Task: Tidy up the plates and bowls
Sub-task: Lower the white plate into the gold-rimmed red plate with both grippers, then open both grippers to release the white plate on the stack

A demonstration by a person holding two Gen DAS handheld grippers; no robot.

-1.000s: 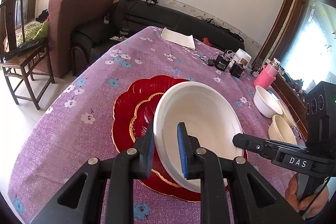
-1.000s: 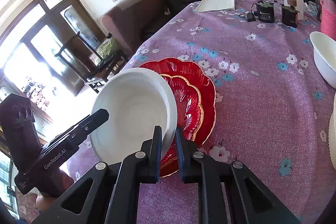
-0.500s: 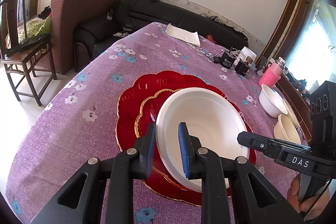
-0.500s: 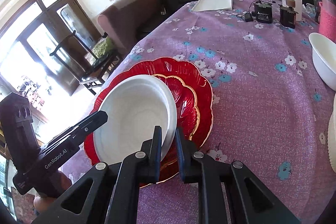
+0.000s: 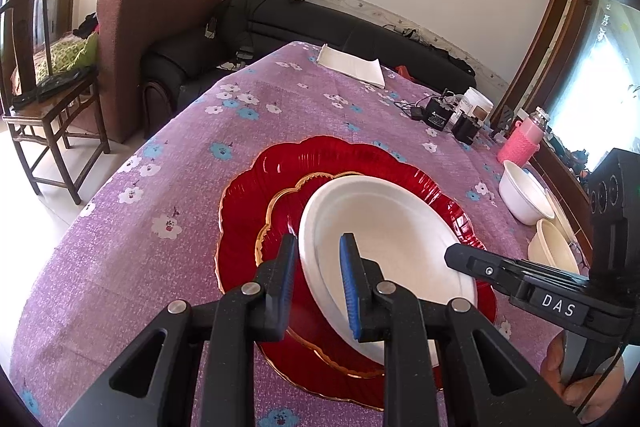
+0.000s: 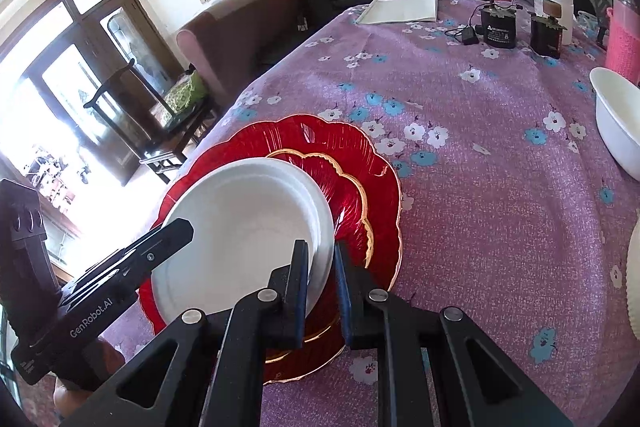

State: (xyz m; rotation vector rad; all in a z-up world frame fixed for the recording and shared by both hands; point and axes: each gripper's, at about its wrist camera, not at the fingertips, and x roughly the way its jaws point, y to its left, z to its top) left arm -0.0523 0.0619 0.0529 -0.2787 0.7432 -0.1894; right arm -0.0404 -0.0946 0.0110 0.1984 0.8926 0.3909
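the white plate (image 5: 384, 247) sits on top of the smaller red plate with the gold rim (image 5: 280, 211), which lies on the big red scalloped plate (image 5: 320, 159), all stacked on the desk (image 5: 120, 247) with the purple flowered cloth. the left gripper (image 5: 318, 279) has its blue-padded fingers (image 5: 349, 283) either side of the white plate's near-left rim. there's a gap showing between the outer pad and the rim, so i can't tell if it's really pinching or just straddling it. the right gripper (image 6: 322, 283) is on the opposite edge of the same plate, jaws close together with the rim in between, and that one looks clamped on the white plate (image 6: 244, 227). the right wrist view shows the plate lying pretty flat on the red ones (image 6: 360, 167).

off to the right side of the desk there's a deep white bowl (image 5: 524, 195) standing on its own, and just beside it a cream bowl (image 5: 554, 247) with what looks like another plate edge behind it, hard to make out. further back: a pink bottle (image 5: 520, 143), a couple of small black boxes with cables (image 5: 438, 113), a white tub (image 5: 476, 103), and a folded white cloth (image 5: 352, 67) near the far edge. behind the desk there's a black sofa (image 5: 320, 23), a brown armchair (image 5: 132, 19), and a wooden chair (image 5: 44, 75) on the left. a hand (image 5: 580, 383) shows at the lower right in the left wrist view, holding the other gripper's handle.
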